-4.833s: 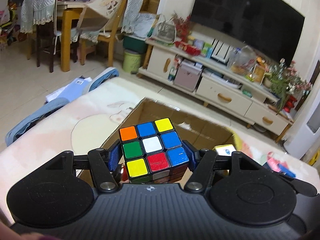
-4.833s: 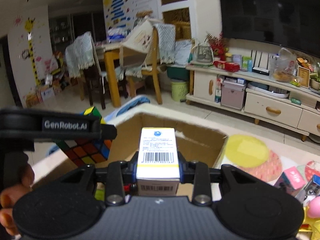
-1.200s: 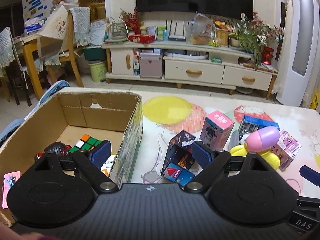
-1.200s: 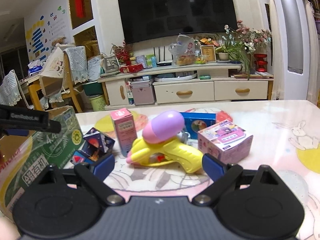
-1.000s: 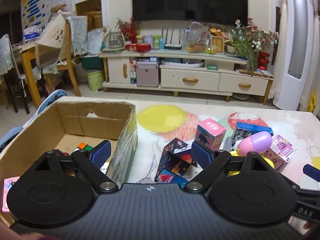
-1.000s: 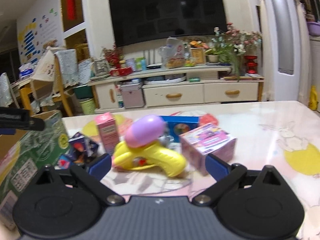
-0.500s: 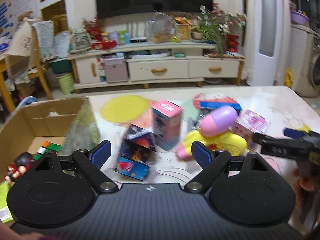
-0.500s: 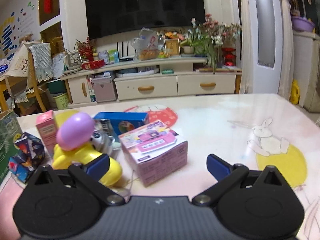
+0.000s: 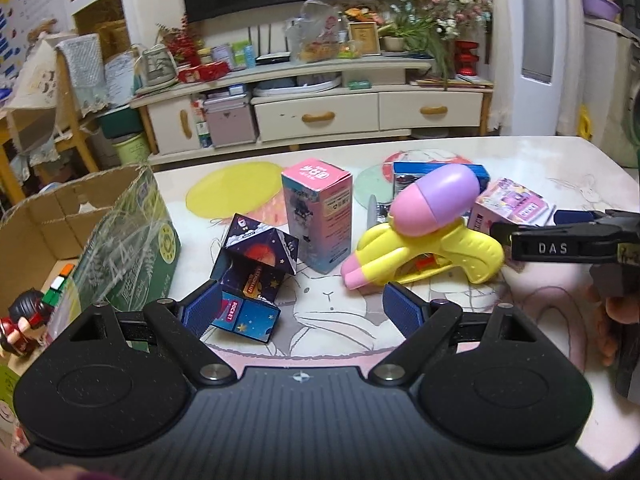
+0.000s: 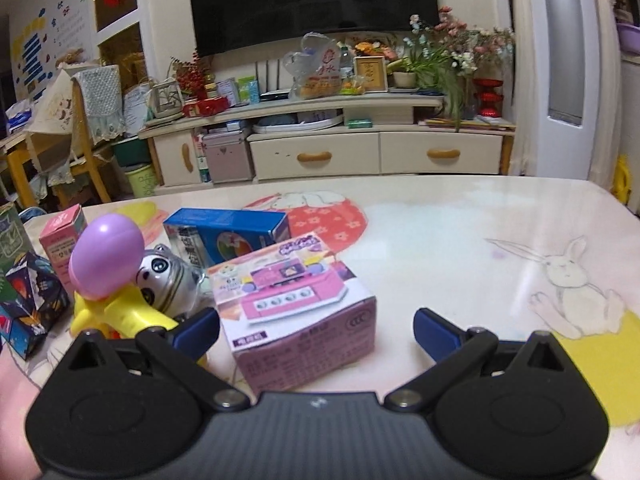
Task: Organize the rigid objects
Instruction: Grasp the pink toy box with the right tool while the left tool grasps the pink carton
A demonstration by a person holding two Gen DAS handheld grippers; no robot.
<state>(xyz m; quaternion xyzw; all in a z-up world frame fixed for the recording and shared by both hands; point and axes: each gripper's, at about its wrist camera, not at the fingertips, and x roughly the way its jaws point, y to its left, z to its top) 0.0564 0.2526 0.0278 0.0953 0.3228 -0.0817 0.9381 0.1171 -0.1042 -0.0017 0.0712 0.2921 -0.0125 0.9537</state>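
Observation:
My left gripper [image 9: 302, 308] is open and empty above the table, its left pad beside a dark space-print folding cube [image 9: 254, 276]. Behind stand a pink carton [image 9: 320, 216] and a yellow toy gun with a pink-purple egg top [image 9: 424, 240]. My right gripper [image 10: 316, 332] is open, with a pink toy-kitchen box [image 10: 296, 312] between its pads, nearer the left one, not gripped. This box also shows in the left wrist view [image 9: 512, 208]. A blue box [image 10: 228, 236] and a silver raccoon figure [image 10: 168, 280] lie behind it.
A cardboard box [image 9: 96, 220] stands at the table's left end and holds a Rubik's cube [image 9: 60, 280] and a small figure [image 9: 24, 320]. The right gripper's body [image 9: 568, 246] reaches in from the right. A TV cabinet [image 10: 320, 152] stands beyond the table.
Both grippers let go of the Rubik's cube and the white box at the cardboard box and swung right to the loose toys. The right gripper has closed in on the pink toy-kitchen box.

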